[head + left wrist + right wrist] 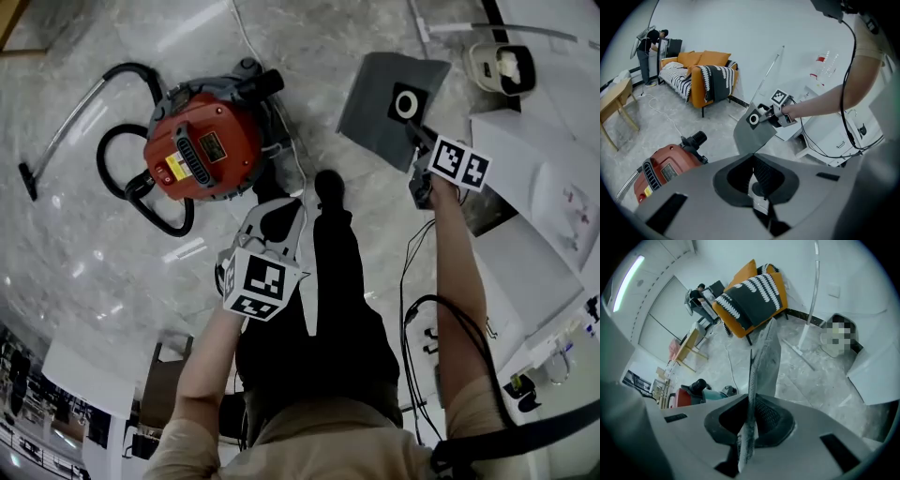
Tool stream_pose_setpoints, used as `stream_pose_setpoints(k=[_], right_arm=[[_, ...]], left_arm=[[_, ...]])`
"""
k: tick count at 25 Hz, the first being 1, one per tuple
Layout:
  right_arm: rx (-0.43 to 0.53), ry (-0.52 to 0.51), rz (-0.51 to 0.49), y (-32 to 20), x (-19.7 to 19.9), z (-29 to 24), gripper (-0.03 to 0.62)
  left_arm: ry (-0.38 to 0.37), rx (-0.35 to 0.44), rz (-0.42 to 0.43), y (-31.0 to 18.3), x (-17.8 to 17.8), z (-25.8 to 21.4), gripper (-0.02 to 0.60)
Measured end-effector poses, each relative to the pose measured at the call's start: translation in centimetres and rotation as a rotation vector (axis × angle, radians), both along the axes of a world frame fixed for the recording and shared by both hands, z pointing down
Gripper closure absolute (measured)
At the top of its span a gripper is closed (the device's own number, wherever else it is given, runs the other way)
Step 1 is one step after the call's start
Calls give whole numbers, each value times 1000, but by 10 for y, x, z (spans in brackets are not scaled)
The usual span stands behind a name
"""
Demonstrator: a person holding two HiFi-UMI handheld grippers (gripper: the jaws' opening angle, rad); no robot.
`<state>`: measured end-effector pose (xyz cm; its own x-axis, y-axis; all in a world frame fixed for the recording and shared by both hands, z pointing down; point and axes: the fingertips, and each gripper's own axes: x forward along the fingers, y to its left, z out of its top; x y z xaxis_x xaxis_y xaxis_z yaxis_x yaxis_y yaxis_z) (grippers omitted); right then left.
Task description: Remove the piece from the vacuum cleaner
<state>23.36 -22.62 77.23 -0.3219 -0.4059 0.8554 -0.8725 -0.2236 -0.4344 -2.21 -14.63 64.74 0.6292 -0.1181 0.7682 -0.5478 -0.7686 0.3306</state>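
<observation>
Shiny grey marble floor (pixel 84 253), orange sofa (pixel 705 75) by a white wall (pixel 764 28). Right gripper (pixel 417 141) pinches the grey dust bag (pixel 375 103) near the red vacuum (pixel 202 150); left gripper (pixel 270 214) is closed, empty.

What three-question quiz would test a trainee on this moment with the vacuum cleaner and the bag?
1. True or false: the right tongs are shut on the grey dust bag.
2. The red vacuum cleaner stands: A on the floor; B on a sofa; C on a table.
3. Does the dust bag touch the vacuum cleaner?

Key: 1 true, the bag's edge sits between the jaws. 2 A. 3 No, it is held up, clear of the vacuum cleaner.
</observation>
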Motion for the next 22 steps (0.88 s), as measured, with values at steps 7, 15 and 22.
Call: stream_pose_setpoints(k=[7, 15, 22], right_arm=[[50, -91, 97, 31, 17, -47, 569], [118, -198, 216, 52, 30, -130, 569], [142, -261, 256, 68, 26, -204, 568]], left_arm=[[-2, 43, 75, -5, 35, -37, 578], [-7, 115, 108, -22, 62, -110, 578], [14, 160, 98, -26, 73, -183, 578]])
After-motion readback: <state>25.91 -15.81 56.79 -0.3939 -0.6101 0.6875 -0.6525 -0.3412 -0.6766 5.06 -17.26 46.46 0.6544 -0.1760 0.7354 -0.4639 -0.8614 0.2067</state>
